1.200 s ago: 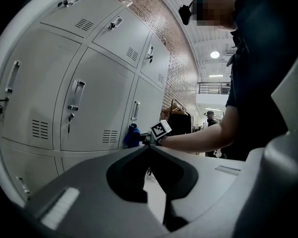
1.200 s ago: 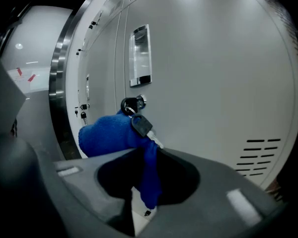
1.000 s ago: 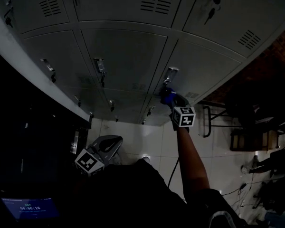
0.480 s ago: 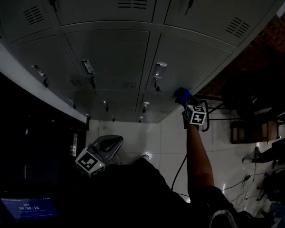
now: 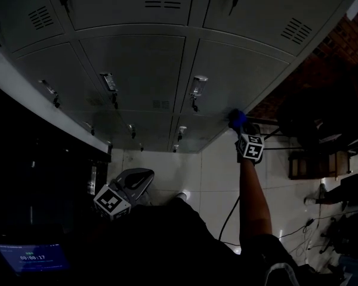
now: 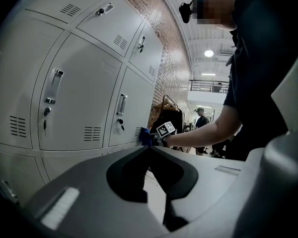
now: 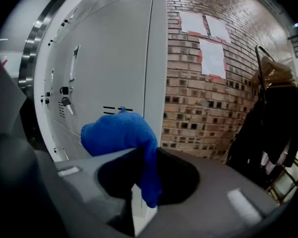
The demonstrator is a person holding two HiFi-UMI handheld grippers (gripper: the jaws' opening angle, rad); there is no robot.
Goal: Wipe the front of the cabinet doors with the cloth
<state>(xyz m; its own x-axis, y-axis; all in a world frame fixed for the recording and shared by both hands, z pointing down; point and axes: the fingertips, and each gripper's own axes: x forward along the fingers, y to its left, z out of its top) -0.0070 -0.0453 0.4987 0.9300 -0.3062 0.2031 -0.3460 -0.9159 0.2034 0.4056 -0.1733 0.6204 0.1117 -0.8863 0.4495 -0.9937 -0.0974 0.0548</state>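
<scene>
**Blue cloth at right edge of cabinet door**

Head view: cloth (image 5: 236, 118) is carried by right gripper (image 5: 241, 127) at the right edge of a grey cabinet door (image 5: 238, 70). Left gripper (image 5: 138, 180) is held low, well apart from the doors.

Left gripper view: jaws are seen closed tip to tip, with nothing between them.

Right gripper view: jaws are clamped on the cloth, which is bunched against the door. Brick wall (image 7: 203, 83) is seen just beside it.
</scene>
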